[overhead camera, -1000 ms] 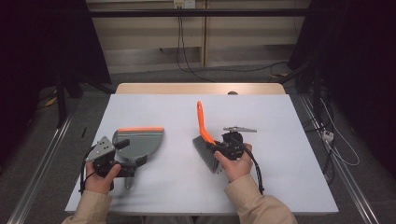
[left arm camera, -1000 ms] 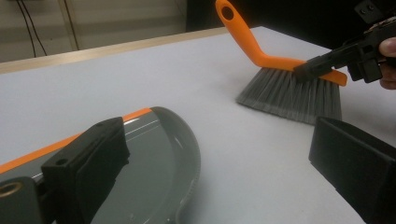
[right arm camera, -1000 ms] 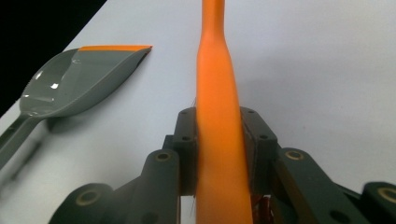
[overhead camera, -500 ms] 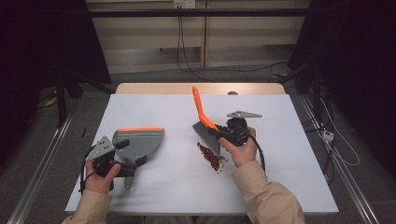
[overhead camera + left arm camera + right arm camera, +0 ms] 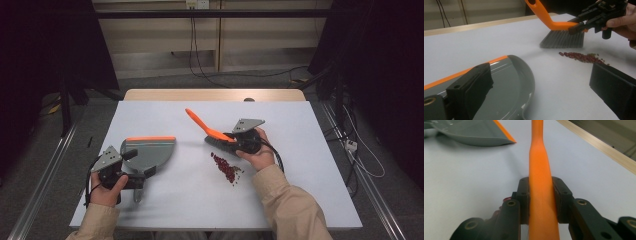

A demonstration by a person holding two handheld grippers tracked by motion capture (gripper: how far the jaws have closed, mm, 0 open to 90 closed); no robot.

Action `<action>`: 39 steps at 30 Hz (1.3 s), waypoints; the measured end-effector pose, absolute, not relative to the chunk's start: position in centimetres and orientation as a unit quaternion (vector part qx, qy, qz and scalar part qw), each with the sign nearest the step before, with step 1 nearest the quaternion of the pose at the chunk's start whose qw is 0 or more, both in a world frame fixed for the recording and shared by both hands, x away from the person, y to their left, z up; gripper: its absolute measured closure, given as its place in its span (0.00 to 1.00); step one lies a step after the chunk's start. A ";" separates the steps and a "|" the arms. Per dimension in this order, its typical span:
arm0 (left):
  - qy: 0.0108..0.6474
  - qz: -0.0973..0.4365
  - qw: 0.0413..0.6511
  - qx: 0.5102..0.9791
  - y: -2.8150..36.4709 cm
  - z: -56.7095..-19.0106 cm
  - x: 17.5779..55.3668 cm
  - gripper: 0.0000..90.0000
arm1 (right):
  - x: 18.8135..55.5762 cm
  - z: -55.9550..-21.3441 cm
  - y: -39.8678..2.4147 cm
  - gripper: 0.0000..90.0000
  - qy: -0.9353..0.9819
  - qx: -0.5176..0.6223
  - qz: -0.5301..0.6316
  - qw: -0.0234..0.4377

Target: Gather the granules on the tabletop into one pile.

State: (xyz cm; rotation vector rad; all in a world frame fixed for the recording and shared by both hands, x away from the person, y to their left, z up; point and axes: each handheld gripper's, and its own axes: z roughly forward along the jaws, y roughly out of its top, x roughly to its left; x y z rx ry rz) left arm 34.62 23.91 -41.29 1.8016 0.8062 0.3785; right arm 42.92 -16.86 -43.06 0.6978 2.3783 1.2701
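White table [image 5: 300,200] sat in dark room, cables along back wall. We saw right gripper [image 5: 239,140] clamped on orange brush handle [image 5: 539,182], jaws tight on both sides; bristles [image 5: 562,40] rested on table past red beans [image 5: 226,168]. Beans lay in short streak between brush and right wrist. Left gripper [image 5: 131,176] had jaws spread wide, over near edge of grey dustpan [image 5: 150,152]; we couldn't tell if touching. Dustpan lay flat, well apart from beans.

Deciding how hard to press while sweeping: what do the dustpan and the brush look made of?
Dustpan: glossy grey moulded plastic by its sheen, with an orange strip, possibly rubber, along one edge. Brush: smooth matt orange plastic handle, seemingly rigid where the right gripper clamps it; fine dark grey bristles, probably synthetic.
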 end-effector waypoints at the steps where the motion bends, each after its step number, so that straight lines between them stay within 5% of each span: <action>1: 0.339 0.159 0.536 0.757 23.9 -41.3 34.6 0.05 | 42.8 -43.0 -16.8 0.79 0.845 0.233 0.449 0.174; 23: 0.341 0.158 0.530 0.760 23.9 -41.1 34.4 0.05 | 38.9 -42.1 -17.2 0.79 0.873 0.143 0.439 0.156; 39: 0.338 0.152 0.520 0.770 24.3 -41.5 34.0 0.05 | 36.0 -41.8 -20.5 0.79 0.785 0.371 0.442 0.226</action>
